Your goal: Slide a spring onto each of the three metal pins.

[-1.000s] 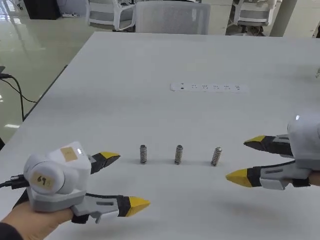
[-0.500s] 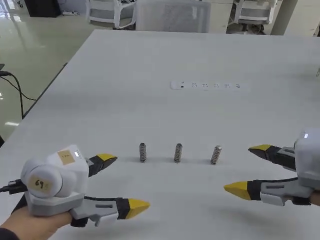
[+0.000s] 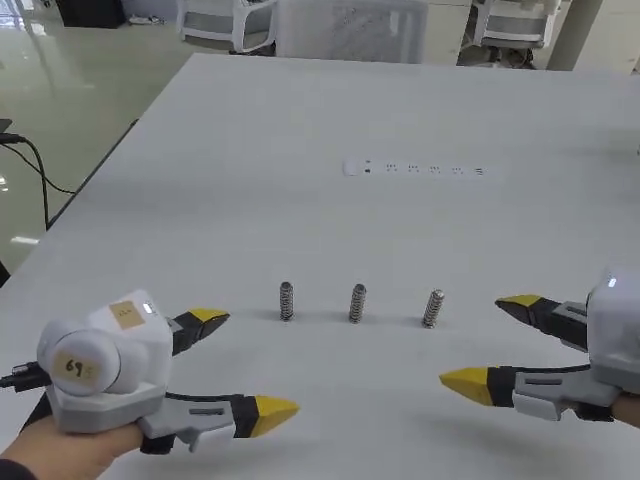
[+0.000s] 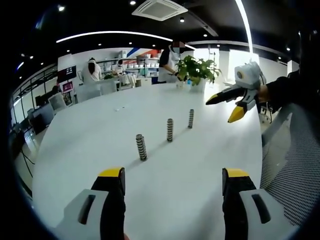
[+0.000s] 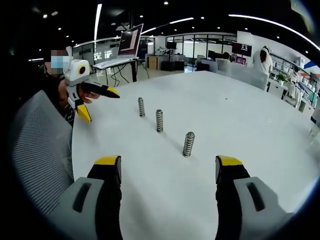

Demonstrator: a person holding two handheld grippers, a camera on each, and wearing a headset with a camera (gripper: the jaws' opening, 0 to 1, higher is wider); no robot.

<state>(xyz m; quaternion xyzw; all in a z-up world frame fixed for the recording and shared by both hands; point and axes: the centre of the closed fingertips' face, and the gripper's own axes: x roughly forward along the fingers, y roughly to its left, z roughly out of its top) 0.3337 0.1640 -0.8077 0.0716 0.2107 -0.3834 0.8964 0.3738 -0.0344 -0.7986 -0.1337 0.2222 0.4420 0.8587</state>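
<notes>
- Fingers of the left gripper stand spread wide, yellow tips well apart, with nothing held between them. The right gripper is splayed just as wide and is equally empty-handed.
- Three coils stand upright in a row at about 12 o'clock from the person: the left spring, the middle spring and the right spring. They are evenly spaced and none touches another.
- A rounded metal top pokes out of the right spring, and I take it for the head of its pin. On the other two the coils hide whatever is inside. Each stands straight on its own, though, as a spring would with a pin through it, so to my eye the job looks finished or very nearly so.
- From the row, the left gripper sits at roughly 8 o'clock and the right at roughly 4 o'clock. Both are well clear, with their tips angled inward toward the springs. My guess is they are held off like this so nothing gets knocked.
- The gaps along the row look meant to let one pair of jaws reach a single pin without brushing its neighbour.
- Beyond the row, at 12 o'clock and well apart, a white power strip lies flat on the pale table. Mesh office chairs are pushed up at the far edge.
</notes>
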